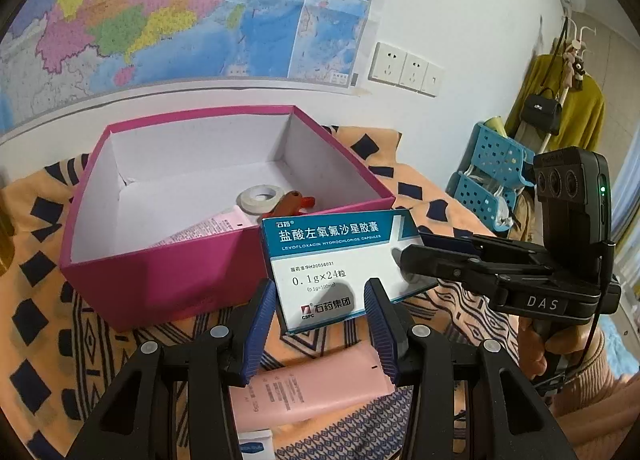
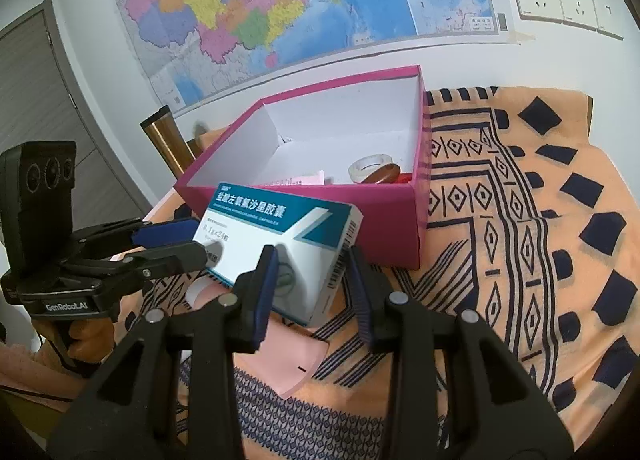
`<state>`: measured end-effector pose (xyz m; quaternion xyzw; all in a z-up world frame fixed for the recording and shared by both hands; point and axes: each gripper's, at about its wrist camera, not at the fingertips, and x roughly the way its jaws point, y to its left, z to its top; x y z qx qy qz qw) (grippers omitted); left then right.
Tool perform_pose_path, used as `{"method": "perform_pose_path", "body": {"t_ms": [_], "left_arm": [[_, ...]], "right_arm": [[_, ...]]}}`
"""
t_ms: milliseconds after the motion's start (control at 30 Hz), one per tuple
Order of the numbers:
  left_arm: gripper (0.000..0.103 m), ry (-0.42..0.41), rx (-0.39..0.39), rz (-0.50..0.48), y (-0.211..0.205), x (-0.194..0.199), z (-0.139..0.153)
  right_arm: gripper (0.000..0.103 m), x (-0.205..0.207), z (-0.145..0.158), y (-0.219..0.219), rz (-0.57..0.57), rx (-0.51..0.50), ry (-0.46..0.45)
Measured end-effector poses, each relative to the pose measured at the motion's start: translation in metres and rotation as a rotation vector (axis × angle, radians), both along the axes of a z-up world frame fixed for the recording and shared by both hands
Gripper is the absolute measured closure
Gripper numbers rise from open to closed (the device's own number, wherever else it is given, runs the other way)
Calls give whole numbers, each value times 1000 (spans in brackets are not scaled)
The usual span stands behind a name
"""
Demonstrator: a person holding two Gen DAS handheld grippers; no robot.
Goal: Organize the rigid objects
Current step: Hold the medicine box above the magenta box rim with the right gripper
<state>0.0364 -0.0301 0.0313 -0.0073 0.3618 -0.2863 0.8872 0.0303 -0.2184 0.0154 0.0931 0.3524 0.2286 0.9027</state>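
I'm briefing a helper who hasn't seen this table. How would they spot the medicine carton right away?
Find the open pink box on the orange patterned cloth. Just in front of its near wall, the medicine carton is held between the left gripper and the right gripper. It is the only white box with a teal band of printed text; the pink tube below it is soft and plain.

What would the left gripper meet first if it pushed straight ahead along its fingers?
The white-and-teal cardboard medicine box already between the left gripper fingers; beyond it, probably the pink open cardboard box, though depth is unclear.
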Motion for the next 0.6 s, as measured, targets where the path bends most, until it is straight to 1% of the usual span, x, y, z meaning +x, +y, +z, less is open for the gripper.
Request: {"method": "perform_pose_path", "body": {"t_ms": [600], "left_arm": [[57, -28, -6, 10, -1, 4, 7]], "right_arm": [[64, 4, 11, -1, 1, -6, -42]]}}
